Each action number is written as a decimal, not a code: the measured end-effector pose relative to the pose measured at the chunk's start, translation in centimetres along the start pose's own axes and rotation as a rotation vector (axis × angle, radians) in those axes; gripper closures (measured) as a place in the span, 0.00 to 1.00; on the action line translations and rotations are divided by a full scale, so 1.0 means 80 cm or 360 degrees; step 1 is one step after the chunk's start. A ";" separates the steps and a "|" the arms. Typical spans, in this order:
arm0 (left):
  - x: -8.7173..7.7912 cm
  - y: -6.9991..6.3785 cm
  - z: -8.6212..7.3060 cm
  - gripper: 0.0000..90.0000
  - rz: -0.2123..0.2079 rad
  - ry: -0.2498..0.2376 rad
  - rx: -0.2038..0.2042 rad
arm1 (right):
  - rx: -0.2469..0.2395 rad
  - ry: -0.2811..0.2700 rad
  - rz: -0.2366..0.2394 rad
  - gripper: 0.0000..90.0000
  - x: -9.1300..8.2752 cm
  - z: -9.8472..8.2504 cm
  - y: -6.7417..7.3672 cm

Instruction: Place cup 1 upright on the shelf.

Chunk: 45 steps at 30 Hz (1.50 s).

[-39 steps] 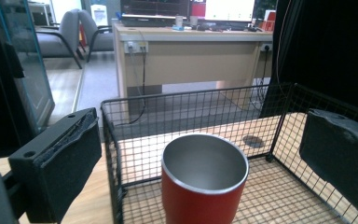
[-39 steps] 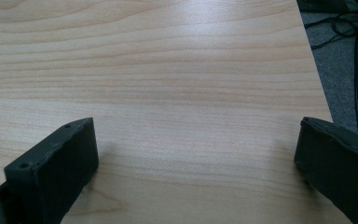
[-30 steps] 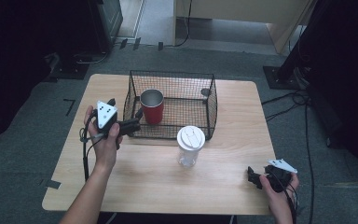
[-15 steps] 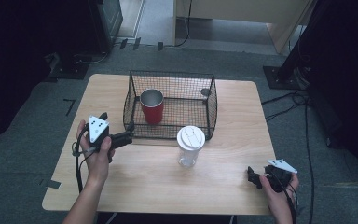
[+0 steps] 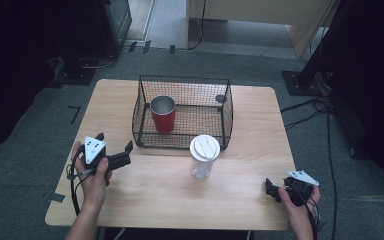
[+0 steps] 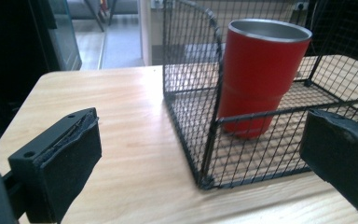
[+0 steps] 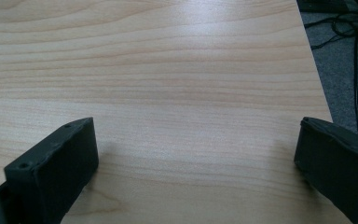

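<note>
A red metal cup [image 5: 163, 114] stands upright in the left part of a black wire basket [image 5: 182, 80] at the back middle of the wooden table [image 5: 155, 200]. In the left gripper view the red cup [image 6: 260, 74] shows through the basket's mesh [image 6: 191, 98], just beyond the near corner. My left gripper [image 5: 115, 141] is open and empty, left of and in front of the basket, apart from it. Near the front right corner my right gripper [image 5: 271, 190] rests open. Its jaws in the right gripper view [image 7: 198, 140] stand wide over bare wood.
A clear plastic cup with a white lid [image 5: 204, 156] stands upright just in front of the basket's front wall. A small dark round thing [image 5: 220, 98] sits at the basket's back right. The table's right edge [image 7: 314, 70] lies close to my right gripper.
My left gripper has drawn back from the basket's left side toward the table's near edge, still open. The right gripper has not moved.
</note>
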<state>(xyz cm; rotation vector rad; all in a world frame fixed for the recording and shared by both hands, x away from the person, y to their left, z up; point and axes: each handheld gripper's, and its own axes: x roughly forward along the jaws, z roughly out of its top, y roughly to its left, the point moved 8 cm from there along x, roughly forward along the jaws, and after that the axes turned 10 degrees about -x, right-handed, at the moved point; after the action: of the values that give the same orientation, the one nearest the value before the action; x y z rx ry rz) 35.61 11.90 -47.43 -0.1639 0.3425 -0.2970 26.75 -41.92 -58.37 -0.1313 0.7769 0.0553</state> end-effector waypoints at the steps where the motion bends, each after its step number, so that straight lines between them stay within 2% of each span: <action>1: -0.001 0.003 -0.002 0.00 0.0006 0.0005 0.0001 | -0.0001 0.0000 0.0000 0.00 0.000 0.000 0.000; 10: -0.008 0.027 -0.029 0.00 0.0062 0.0071 -0.0018 | -0.0002 -0.0001 0.0000 0.00 0.000 0.000 0.000; 15: -0.015 0.041 -0.045 0.00 0.0093 0.0117 -0.0051 | -0.0002 -0.0001 0.0000 0.00 0.000 0.000 0.000; 21: -0.024 0.070 -0.066 0.00 0.0253 0.0252 -0.0071 | -0.0002 0.0000 0.0000 0.00 0.000 0.000 0.000; 23: -0.025 0.075 -0.068 0.00 0.0275 0.0269 -0.0080 | -0.0002 0.0000 0.0000 0.00 0.000 0.000 0.000; 24: -0.028 0.085 -0.072 0.00 0.0348 0.0315 -0.0100 | -0.0002 -0.0001 -0.0001 0.00 0.000 0.000 0.000; 25: -0.029 0.089 -0.074 0.00 0.0368 0.0332 -0.0107 | -0.0002 -0.0001 -0.0001 0.00 0.000 0.000 0.000; 27: -0.030 0.094 -0.076 0.00 0.0360 0.0342 -0.0116 | -0.0003 0.0000 0.0000 0.00 0.000 0.000 0.000; 31: -0.033 0.101 -0.089 0.00 0.0374 0.0429 -0.0102 | -0.0003 0.0000 0.0000 0.00 0.000 0.000 0.000; 32: -0.033 0.101 -0.089 0.00 0.0374 0.0429 -0.0102 | -0.0003 0.0000 0.0000 0.00 0.000 0.000 0.000; 33: -0.034 0.105 -0.097 0.00 0.0396 0.0486 -0.0104 | -0.0003 -0.0001 0.0000 0.00 0.000 0.000 0.000; 37: -0.033 0.111 -0.111 0.00 0.0422 0.0587 -0.0092 | -0.0002 0.0000 0.0000 0.00 0.000 0.000 0.000; 40: -0.032 0.116 -0.119 0.00 0.0464 0.0663 -0.0079 | -0.0044 -0.0003 0.0035 0.00 -0.002 -0.002 0.002; 41: -0.032 0.116 -0.119 0.00 0.0464 0.0663 -0.0079 | -0.0044 -0.0003 0.0035 0.00 -0.002 -0.002 0.002; 42: -0.032 0.116 -0.120 0.00 0.0456 0.0675 -0.0085 | -0.0096 -0.0013 0.0085 0.00 -0.004 -0.003 0.008; 45: -0.031 0.117 -0.123 0.00 0.0452 0.0719 -0.0089 | -0.0089 -0.0015 0.0086 0.00 -0.006 -0.003 0.012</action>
<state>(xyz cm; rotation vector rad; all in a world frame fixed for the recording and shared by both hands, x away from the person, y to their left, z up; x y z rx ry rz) 32.33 20.42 -57.73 -0.0996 0.8139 -0.0392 26.13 -41.03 -58.34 -0.1628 0.7700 0.1289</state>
